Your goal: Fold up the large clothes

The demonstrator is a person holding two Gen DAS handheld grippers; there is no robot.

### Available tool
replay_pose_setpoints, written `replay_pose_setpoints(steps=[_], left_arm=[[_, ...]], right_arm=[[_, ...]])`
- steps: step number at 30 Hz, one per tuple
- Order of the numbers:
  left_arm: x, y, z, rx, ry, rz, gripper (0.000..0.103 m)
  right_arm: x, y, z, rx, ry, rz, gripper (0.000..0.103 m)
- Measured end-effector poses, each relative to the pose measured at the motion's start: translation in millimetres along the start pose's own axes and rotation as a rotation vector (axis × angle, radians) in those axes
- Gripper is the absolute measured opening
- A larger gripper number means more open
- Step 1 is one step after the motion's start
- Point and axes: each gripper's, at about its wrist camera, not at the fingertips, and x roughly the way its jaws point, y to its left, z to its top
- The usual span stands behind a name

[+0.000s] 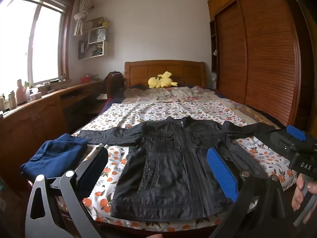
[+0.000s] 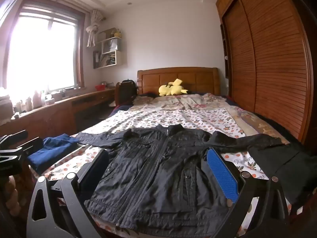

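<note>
A black zip jacket (image 1: 168, 158) (image 2: 158, 164) lies flat on the flower-print bed, front up, collar toward the headboard and both sleeves spread sideways. My left gripper (image 1: 158, 168) hovers open over the jacket's lower half near the foot of the bed, with nothing between its pads. My right gripper (image 2: 158, 172) is open in the same way above the jacket's hem and holds nothing. In the left wrist view the right gripper's blue pad (image 1: 296, 135) shows over the jacket's right sleeve, with a hand (image 1: 303, 188) on its handle. The left gripper's black fingers (image 2: 17, 138) show at the far left.
A folded blue garment (image 1: 53, 158) (image 2: 53, 150) sits at the bed's left corner beside the left sleeve. A dark cloth (image 2: 291, 168) lies at the right edge. A yellow plush toy (image 1: 161, 80) rests by the wooden headboard (image 1: 164, 69). A desk runs along the left, a wardrobe (image 1: 267, 59) along the right.
</note>
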Motion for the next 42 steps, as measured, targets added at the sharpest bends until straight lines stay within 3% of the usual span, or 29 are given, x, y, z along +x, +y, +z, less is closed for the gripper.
replay_pose_setpoints(steps=[42], left_arm=[[0.7,-4.8,-1.7,0.008,-0.004,-0.006,0.101]], right_arm=[[-1.7,-0.1,0.6,-0.006,0.001,0.000,0.096]])
